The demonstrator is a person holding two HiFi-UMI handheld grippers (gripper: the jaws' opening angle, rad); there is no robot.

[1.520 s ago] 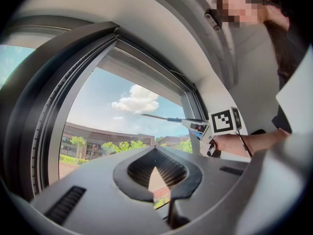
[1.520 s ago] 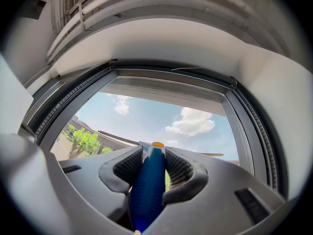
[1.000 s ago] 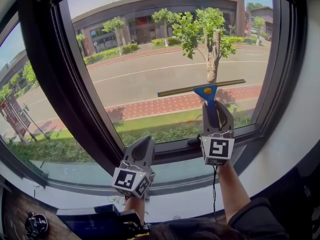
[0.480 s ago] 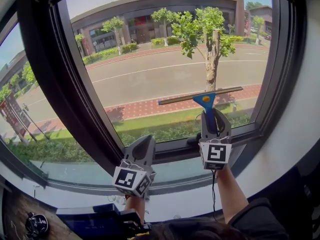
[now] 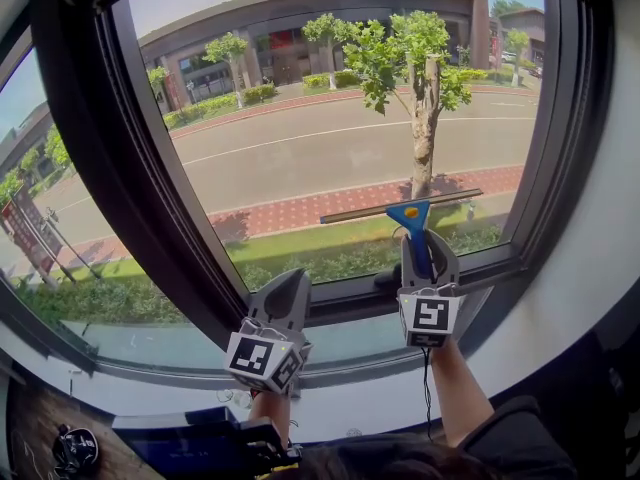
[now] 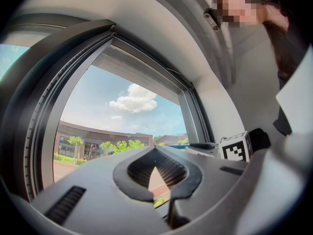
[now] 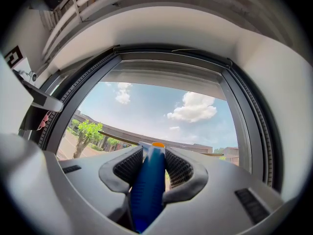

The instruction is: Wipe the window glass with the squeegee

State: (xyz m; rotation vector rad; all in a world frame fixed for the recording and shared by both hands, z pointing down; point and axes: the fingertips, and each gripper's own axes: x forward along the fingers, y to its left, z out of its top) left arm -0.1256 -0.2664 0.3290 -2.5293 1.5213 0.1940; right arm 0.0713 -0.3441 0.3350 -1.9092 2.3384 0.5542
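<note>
right gripper (image 5: 428, 253) clamped on blue squeegee (image 5: 411, 211) handle | blade across lower window glass (image 5: 300, 138) | left gripper (image 5: 287, 290) closed, empty, by window frame (image 5: 150, 218)

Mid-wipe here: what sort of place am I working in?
Indoors, likely a room facing a street: a large dark-framed window, with a road, trees and a low building outside. The right gripper holds the squeegee.
</note>
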